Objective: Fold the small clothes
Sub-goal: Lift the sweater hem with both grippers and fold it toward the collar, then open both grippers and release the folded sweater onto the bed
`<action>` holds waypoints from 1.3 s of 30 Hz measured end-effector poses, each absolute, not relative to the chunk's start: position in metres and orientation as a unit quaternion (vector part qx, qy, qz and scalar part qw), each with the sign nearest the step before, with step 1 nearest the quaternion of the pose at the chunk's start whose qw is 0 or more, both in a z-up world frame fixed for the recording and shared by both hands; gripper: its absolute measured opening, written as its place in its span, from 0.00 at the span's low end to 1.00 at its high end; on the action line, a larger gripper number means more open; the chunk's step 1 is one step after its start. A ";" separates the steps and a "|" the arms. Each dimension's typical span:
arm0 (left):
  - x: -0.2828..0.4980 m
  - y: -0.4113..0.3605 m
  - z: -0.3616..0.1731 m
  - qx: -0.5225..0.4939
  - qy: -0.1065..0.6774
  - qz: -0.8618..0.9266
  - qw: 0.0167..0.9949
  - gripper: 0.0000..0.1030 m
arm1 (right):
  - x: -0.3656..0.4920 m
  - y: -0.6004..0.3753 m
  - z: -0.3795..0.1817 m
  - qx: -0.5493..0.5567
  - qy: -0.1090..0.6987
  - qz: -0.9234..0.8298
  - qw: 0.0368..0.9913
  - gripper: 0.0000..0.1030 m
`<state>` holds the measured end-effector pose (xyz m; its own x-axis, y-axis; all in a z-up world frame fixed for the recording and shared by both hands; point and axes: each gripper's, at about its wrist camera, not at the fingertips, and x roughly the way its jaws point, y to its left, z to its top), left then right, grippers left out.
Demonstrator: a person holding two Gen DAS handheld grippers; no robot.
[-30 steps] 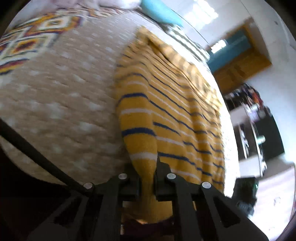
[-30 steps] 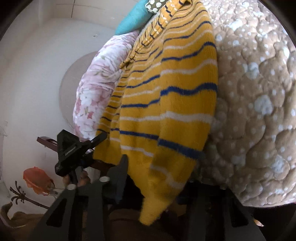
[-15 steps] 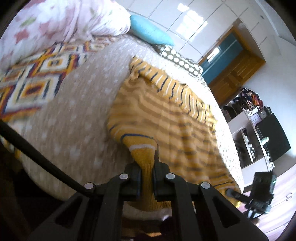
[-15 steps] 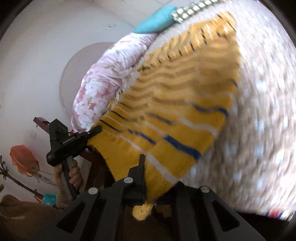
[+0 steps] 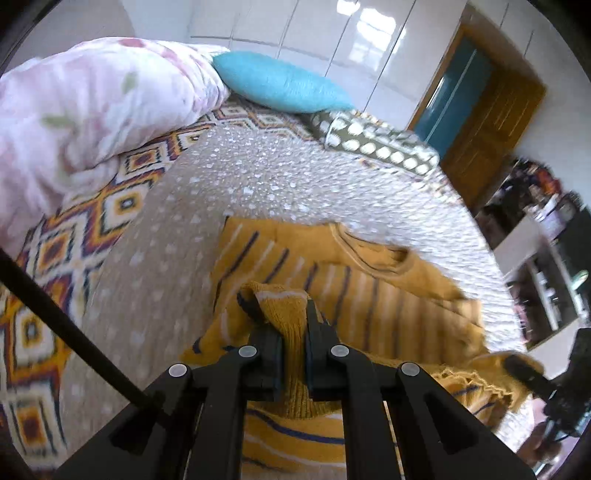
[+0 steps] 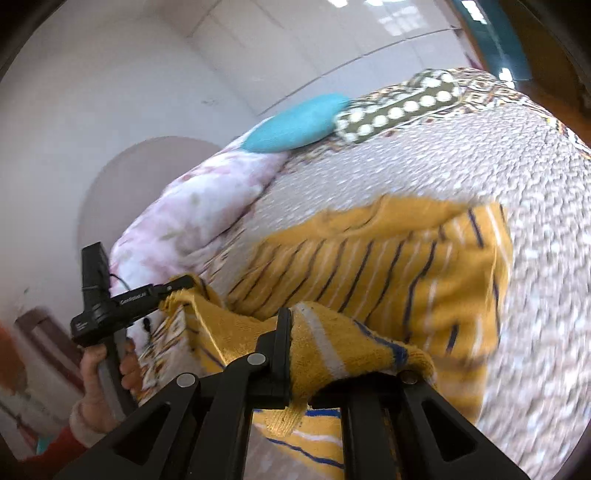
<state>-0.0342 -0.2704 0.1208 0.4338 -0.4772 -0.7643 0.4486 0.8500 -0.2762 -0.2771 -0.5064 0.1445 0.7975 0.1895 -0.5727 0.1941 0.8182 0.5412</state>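
My left hand-held gripper (image 5: pixel 293 334) is pinched tight on a corner of the yellow striped sweater (image 5: pixel 373 306), at the ribbed hem; the knit bunches up between the two black fingers (image 5: pixel 266 354) and spills over their tips. My right hand-held gripper (image 6: pixel 295 350) has just been closing, and it too clamps the sweater's hem, with a fold of knit squeezed between the jaws and draping over the right-hand finger.

The sweater lies on the bed (image 5: pixel 258 177), on a beige quilt with white dots. Its far part rests flat, collar (image 5: pixel 369 254) toward the pillows. The near edge is lifted off the quilt, hanging between my two hand-held grippers and bent back toward the collar. Stripes are dark blue and white on mustard yellow.

In the right wrist view my left hand (image 6: pixel 107 369) shows at lower left, wrapped round the handle of the other tool, a red sleeve (image 6: pixel 55 450) below it.

Beyond the sweater: a blue cushion (image 5: pixel 280 83) and a brown pillow with white dots (image 5: pixel 373 142) at the head of the bed, touching each other. A pink floral duvet (image 5: pixel 85 110) is heaped at the left side, on a blanket with a diamond pattern (image 5: pixel 74 236). White wardrobe doors (image 5: pixel 314 33) stand behind. A wooden door frame (image 5: pixel 491 122) is at far right. Parts of both views are blurred.
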 end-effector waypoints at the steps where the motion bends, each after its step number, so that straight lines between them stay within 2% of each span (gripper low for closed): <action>1: -0.028 -0.277 0.118 -0.011 0.462 -0.270 0.845 0.08 | -0.264 -0.515 0.141 0.310 0.319 -0.012 0.896 0.07; 4: 0.005 -0.299 0.098 -0.005 0.485 -0.262 0.834 0.09 | -0.232 -0.546 0.123 0.346 0.325 -0.034 0.880 0.07; 8: 0.035 -0.305 0.083 -0.040 0.498 -0.257 0.827 0.18 | -0.201 -0.583 0.095 0.393 0.337 -0.059 0.853 0.10; 9: 0.038 -0.305 0.083 -0.050 0.498 -0.257 0.827 0.33 | -0.197 -0.591 0.090 0.406 0.338 -0.063 0.847 0.11; 10: 0.042 -0.302 0.084 -0.067 0.495 -0.258 0.827 0.53 | -0.193 -0.599 0.085 0.420 0.339 -0.066 0.839 0.14; 11: 0.046 -0.296 0.087 -0.085 0.485 -0.257 0.832 0.61 | -0.188 -0.608 0.079 0.434 0.340 -0.071 0.832 0.17; 12: 0.050 -0.290 0.089 -0.099 0.474 -0.255 0.837 0.69 | -0.186 -0.614 0.076 0.440 0.339 -0.078 0.828 0.26; 13: 0.051 -0.286 0.090 -0.106 0.471 -0.256 0.837 0.70 | -0.184 -0.620 0.074 0.445 0.335 -0.086 0.826 0.33; 17: 0.050 -0.274 0.089 -0.100 0.481 -0.267 0.829 0.70 | -0.183 -0.643 0.070 0.469 0.317 -0.110 0.817 0.42; 20: 0.032 -0.264 0.091 -0.078 0.480 -0.271 0.831 0.70 | -0.186 -0.655 0.076 0.463 0.309 -0.145 0.818 0.57; 28: -0.062 -0.228 0.088 0.002 0.468 -0.285 0.836 0.73 | -0.246 -0.641 0.111 0.390 0.325 -0.155 0.847 0.59; 33: -0.130 -0.210 0.064 0.032 0.456 -0.271 0.847 0.75 | -0.304 -0.598 0.102 0.352 0.369 -0.129 0.850 0.59; 36: -0.157 -0.207 0.045 0.045 0.453 -0.259 0.852 0.75 | -0.325 -0.573 0.083 0.363 0.380 -0.113 0.843 0.60; 37: -0.161 -0.207 0.041 0.047 0.455 -0.256 0.851 0.75 | -0.327 -0.568 0.078 0.365 0.383 -0.106 0.842 0.51; 38: -0.165 -0.205 0.034 0.047 0.459 -0.248 0.852 0.75 | -0.326 -0.559 0.073 0.363 0.390 -0.092 0.841 0.33; 39: -0.167 -0.203 0.030 0.046 0.460 -0.242 0.853 0.75 | -0.324 -0.552 0.070 0.355 0.403 -0.084 0.839 0.08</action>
<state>-0.1671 -0.2029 0.0303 0.4598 -0.3711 -0.8068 0.4563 0.8781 -0.1439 -0.3238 -0.5518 0.0702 0.6606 0.1456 -0.7365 0.4267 0.7343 0.5279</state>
